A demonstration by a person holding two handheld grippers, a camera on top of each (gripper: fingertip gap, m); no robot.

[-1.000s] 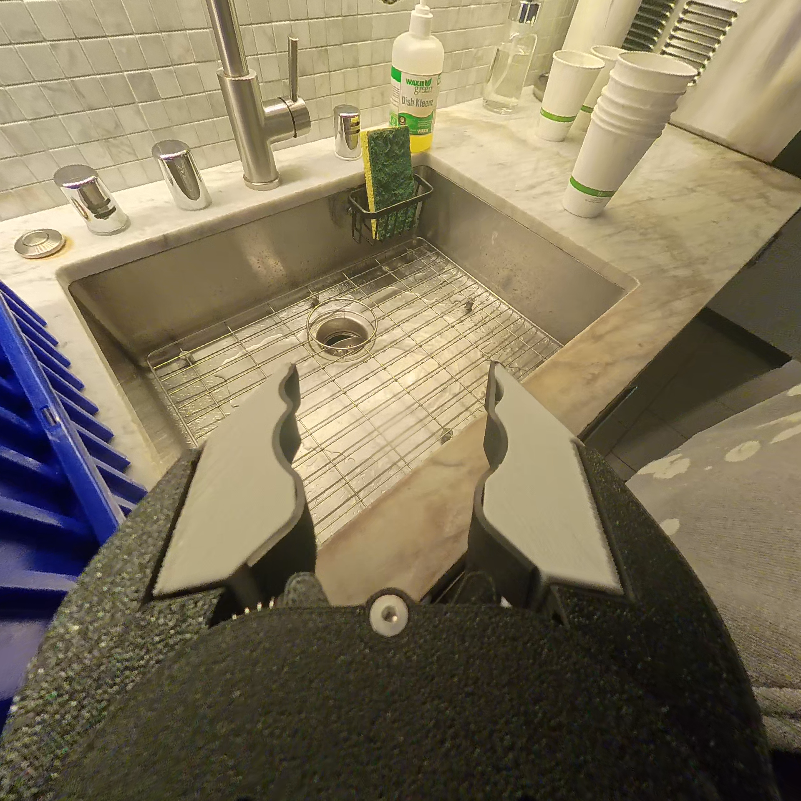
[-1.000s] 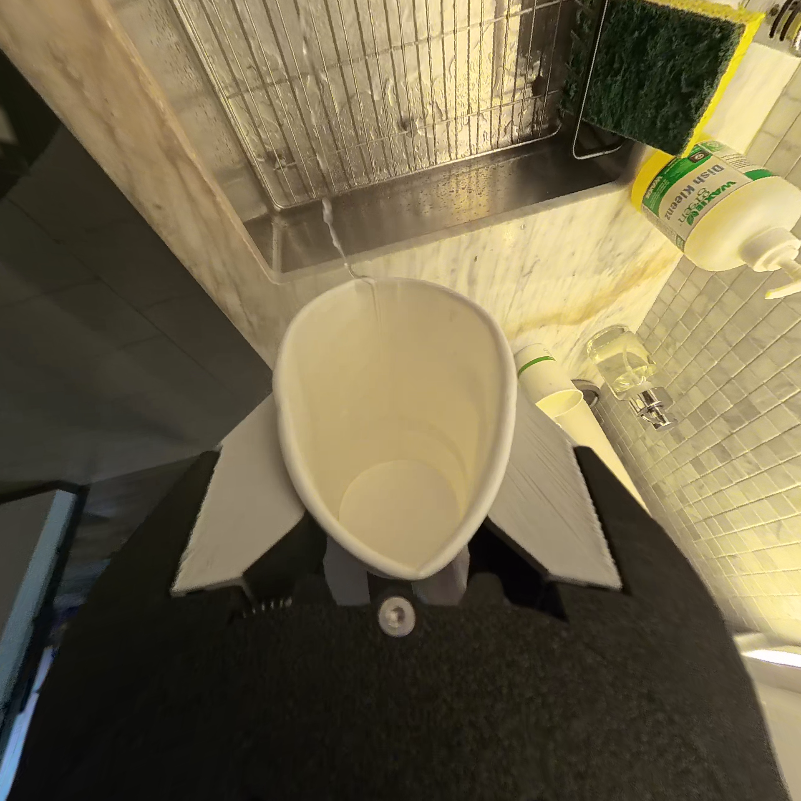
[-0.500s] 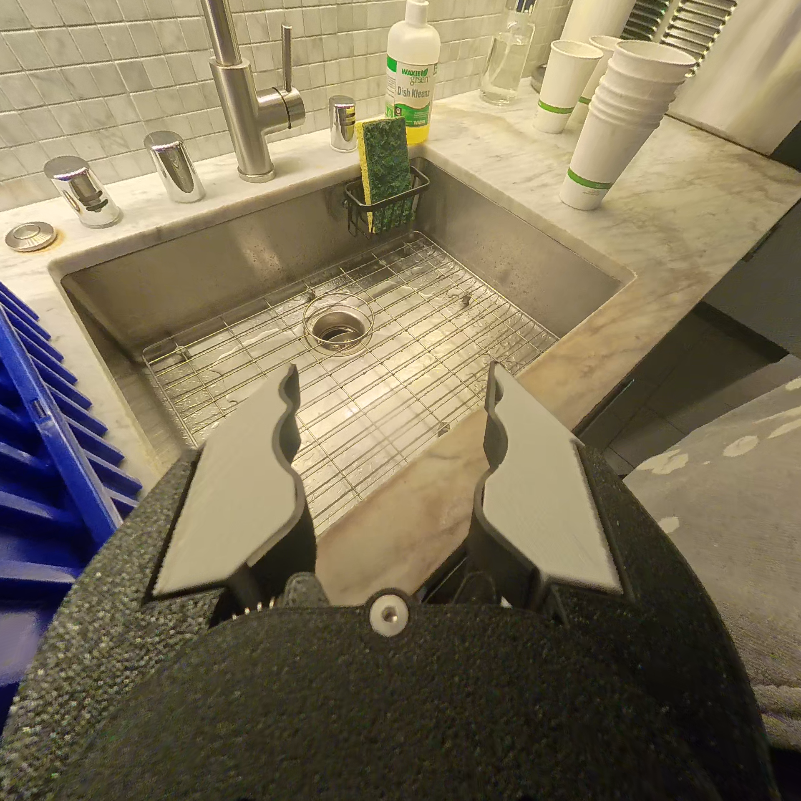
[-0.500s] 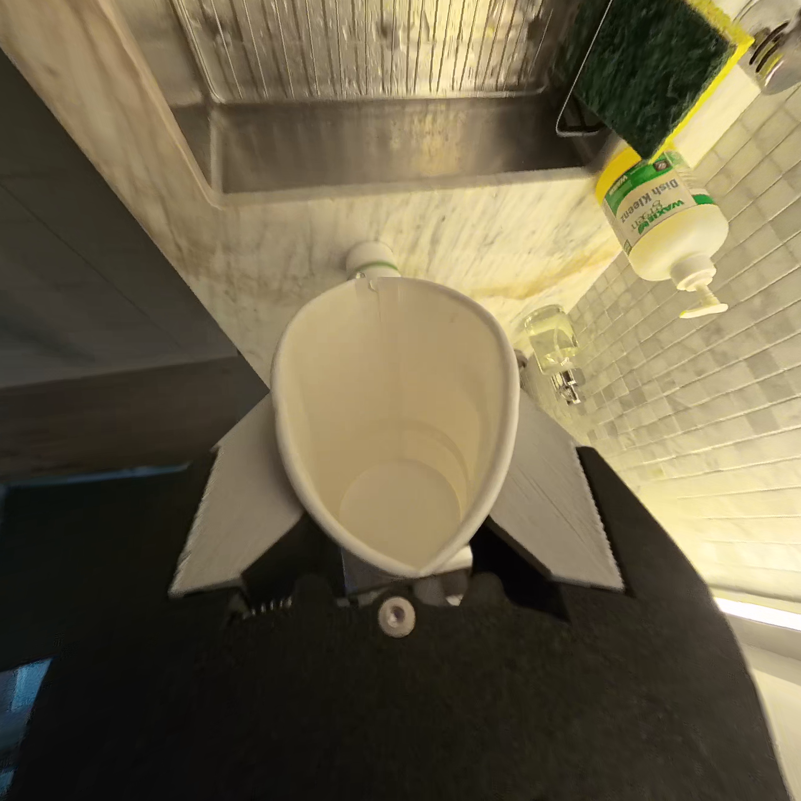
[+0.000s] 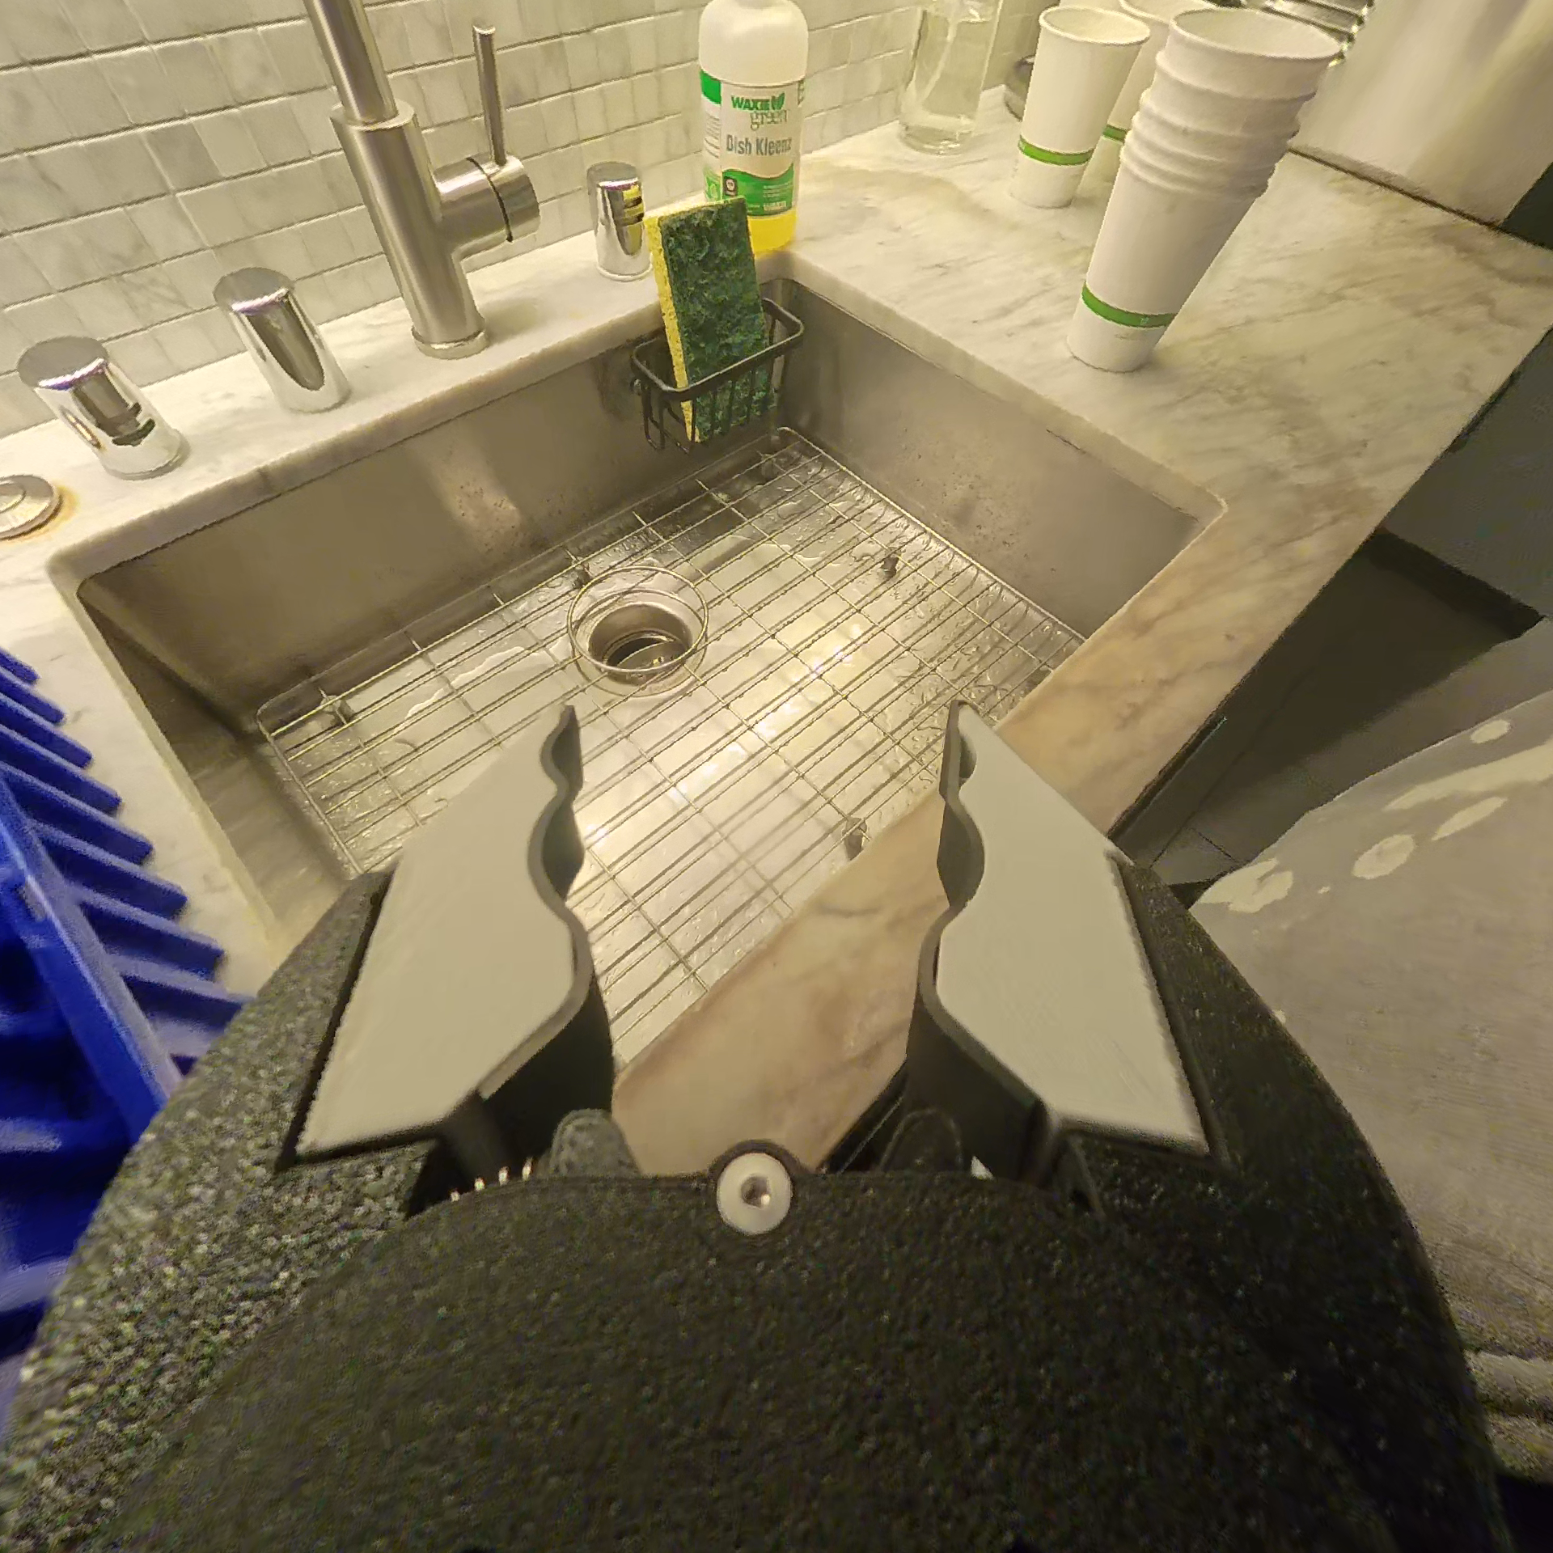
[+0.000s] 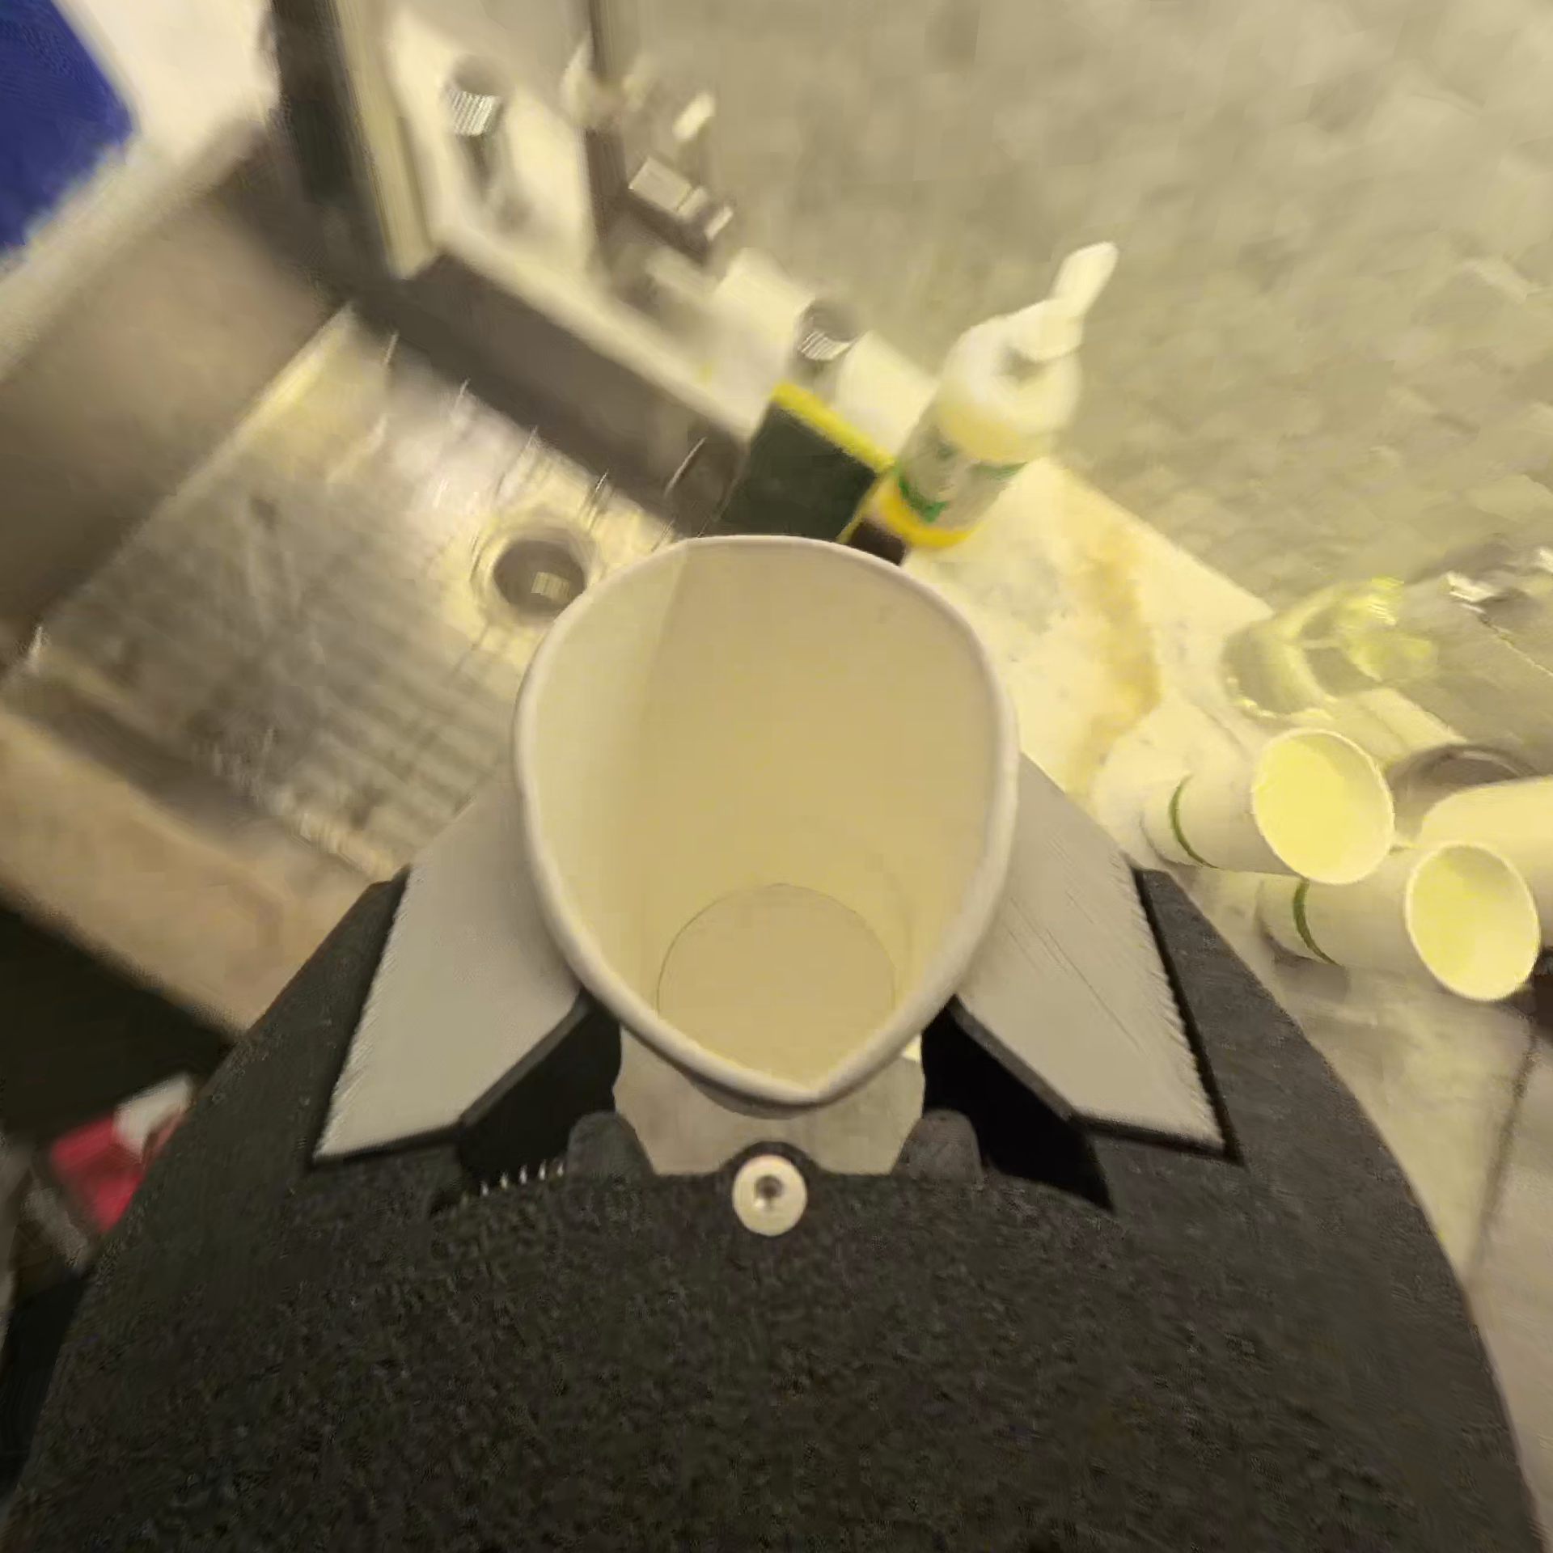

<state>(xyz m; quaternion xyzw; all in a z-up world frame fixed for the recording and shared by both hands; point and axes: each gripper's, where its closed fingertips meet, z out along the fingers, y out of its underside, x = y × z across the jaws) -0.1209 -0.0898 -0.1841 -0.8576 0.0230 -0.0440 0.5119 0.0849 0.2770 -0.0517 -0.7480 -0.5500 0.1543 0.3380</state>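
My right gripper (image 6: 769, 807) is shut on a white paper cup (image 6: 756, 756), squeezed oval, mouth toward the camera and empty inside. It is held above the counter near the right edge of the steel sink (image 6: 277, 538); this view is blurred. My left gripper (image 5: 760, 739) is open and empty, held over the sink's front edge (image 5: 840, 941), above the wire grid (image 5: 672, 756) and drain (image 5: 639, 639). A stack of white paper cups (image 5: 1176, 193) stands on the marble counter at the right.
A tap (image 5: 420, 185), soap bottle (image 5: 752, 126), and a green-yellow sponge (image 5: 714, 294) in a black caddy line the sink's back. A blue rack (image 5: 76, 924) is at the left. More cups (image 6: 1311, 798) and a glass bottle (image 6: 1311, 647) stand on the counter right of the sink. One gripper's finger ends stand about 45 cm off the other's.
The right gripper has swung and turned upright with the cup; water was running from its rim a second ago. The left gripper has moved slightly closer to the sink, still open.
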